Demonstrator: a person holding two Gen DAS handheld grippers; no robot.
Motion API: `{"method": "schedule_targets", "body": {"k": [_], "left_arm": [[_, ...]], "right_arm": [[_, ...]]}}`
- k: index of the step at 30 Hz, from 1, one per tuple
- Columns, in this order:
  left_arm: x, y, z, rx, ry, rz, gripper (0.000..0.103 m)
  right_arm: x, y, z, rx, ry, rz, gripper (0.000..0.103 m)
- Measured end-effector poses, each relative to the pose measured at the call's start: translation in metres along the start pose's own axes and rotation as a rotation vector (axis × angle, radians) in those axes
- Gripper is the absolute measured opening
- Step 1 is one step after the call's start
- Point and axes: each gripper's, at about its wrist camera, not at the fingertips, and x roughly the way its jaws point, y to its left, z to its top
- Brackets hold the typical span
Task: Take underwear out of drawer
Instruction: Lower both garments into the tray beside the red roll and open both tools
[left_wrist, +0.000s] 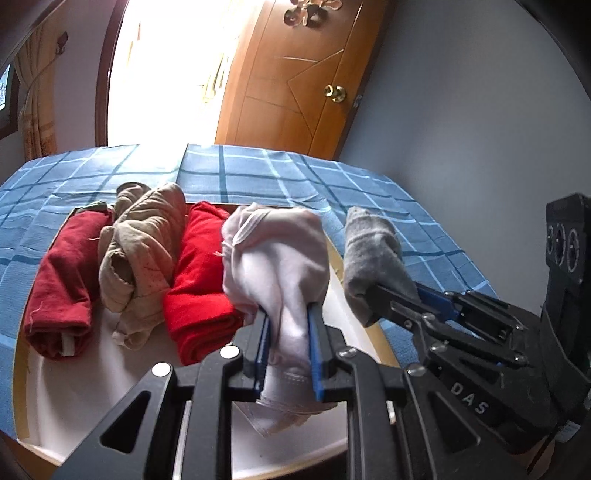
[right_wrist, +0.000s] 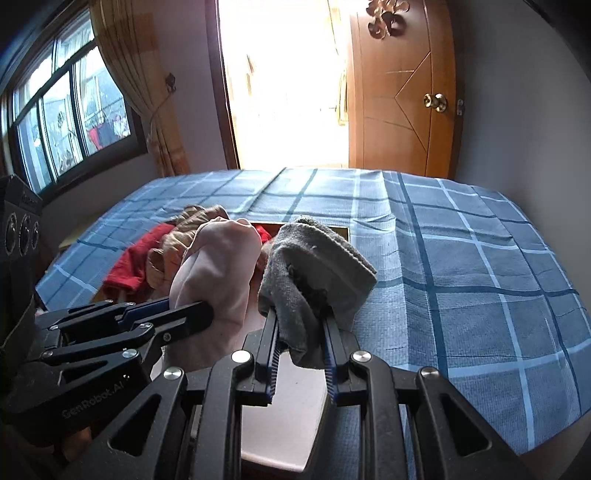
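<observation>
**Both claws full over the drawer**

L claw (left_wrist: 286, 332) was clamped on a pale pink pair of undies (left_wrist: 275, 258), held up over the white drawer (left_wrist: 74, 398). R claw (right_wrist: 301, 332) was clamped on a grey sock (right_wrist: 317, 266), just beside it. Still in the drawer: dark red roll (left_wrist: 62, 280), tan bundle (left_wrist: 144, 251), bright red roll (left_wrist: 199, 288). Blue check sheet (right_wrist: 461, 277) lay all round.

Blue checked bed cover (right_wrist: 461, 266), open drawer (left_wrist: 55, 398) set in it, holding folded red and beige garments (left_wrist: 140, 258)
</observation>
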Motion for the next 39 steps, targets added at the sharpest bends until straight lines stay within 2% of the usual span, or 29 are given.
{"method": "schedule_targets", "body": {"k": [7,20,32,35,39], "left_arm": [[0.012,-0.001,0.008,0.0,0.016,0.014,0.017],[0.037,0.004,0.006,-0.004,0.056,0.027,0.016],[0.04,0.008,0.003,-0.025,0.063,0.038,0.014],[0.033,0.009,0.002,-0.038,0.073,0.039,0.018],[0.012,0.009,0.001,-0.044,0.06,0.025,0.045]], "right_arm": [[0.027,-0.004,0.005,-0.009,0.075,-0.005,0.023],[0.063,-0.001,0.013,-0.078,0.147,0.001,0.023],[0.09,-0.002,0.015,-0.102,0.215,0.025,0.023],[0.093,-0.002,0.014,-0.104,0.224,0.021,0.023],[0.083,-0.004,0.013,-0.062,0.207,0.065,0.032]]}}
